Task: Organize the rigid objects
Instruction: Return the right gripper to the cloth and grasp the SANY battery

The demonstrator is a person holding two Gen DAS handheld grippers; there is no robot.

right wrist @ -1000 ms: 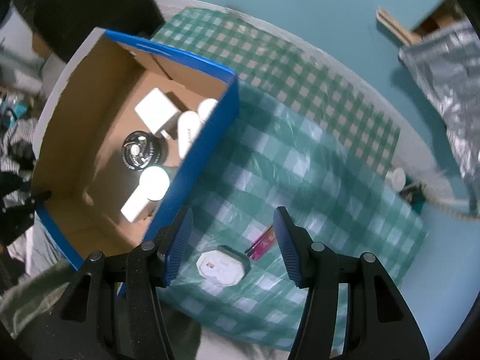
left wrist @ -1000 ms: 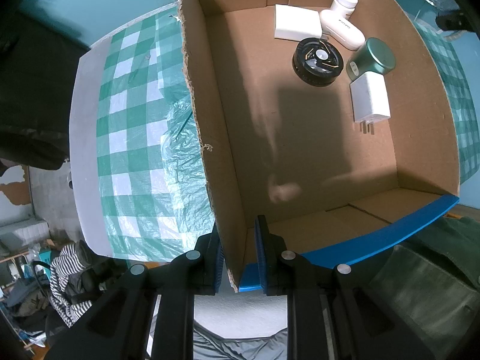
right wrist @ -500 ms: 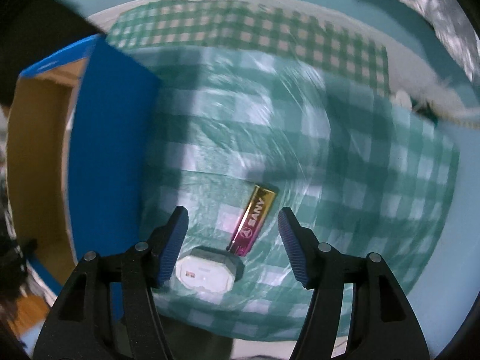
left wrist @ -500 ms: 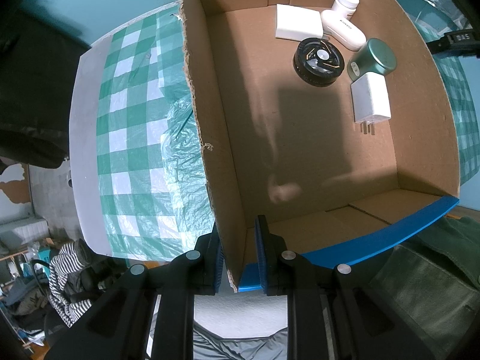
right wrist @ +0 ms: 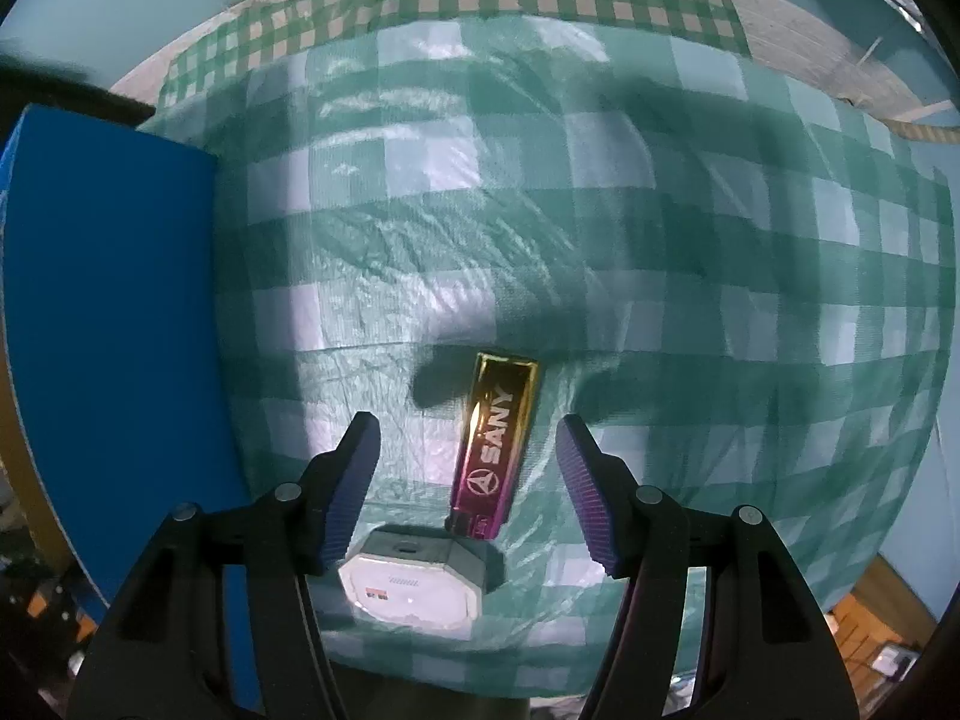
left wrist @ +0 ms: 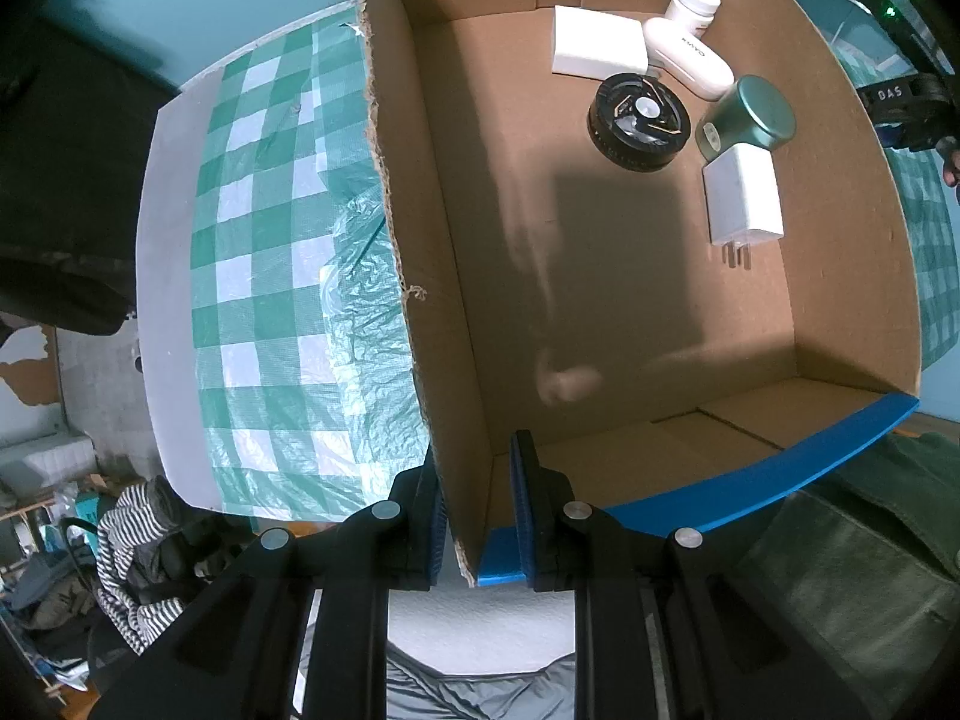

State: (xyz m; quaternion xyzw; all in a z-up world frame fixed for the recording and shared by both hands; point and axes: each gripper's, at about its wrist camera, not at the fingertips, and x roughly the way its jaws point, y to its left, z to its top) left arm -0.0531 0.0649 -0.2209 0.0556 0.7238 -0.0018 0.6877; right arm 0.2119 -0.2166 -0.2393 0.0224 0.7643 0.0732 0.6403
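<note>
Left gripper (left wrist: 477, 516) points straight down, jaws clamped on the near corner wall of the open brown cardboard box with blue outer faces (left wrist: 660, 300), one pad outside, one inside. Inside the box, grouped at the far right of the floor: flat white square box (left wrist: 597, 49), white oval case (left wrist: 689, 58) leaning on a small white round-lidded bottle (left wrist: 696, 3), black round disc-shaped item with a white centre (left wrist: 639, 121), teal metallic cylinder (left wrist: 750, 117) touching the white wall charger with metal prongs (left wrist: 744, 201). Box sits on a green-and-white checked tablecloth under clear crinkled plastic (left wrist: 264, 276). Right gripper (right wrist: 468, 450) hangs above the same cloth, jaws apart and closing, pads touching nothing. Between the fingers, lying flat on the cloth: glossy gold-to-magenta rectangular lighter marked SANY (right wrist: 495, 441). Just below it, touching or nearly so, a white octagonal device with grey sides (right wrist: 417, 576), close to the left finger. Blue box side (right wrist: 114, 330) stands at left of the right wrist view.
</note>
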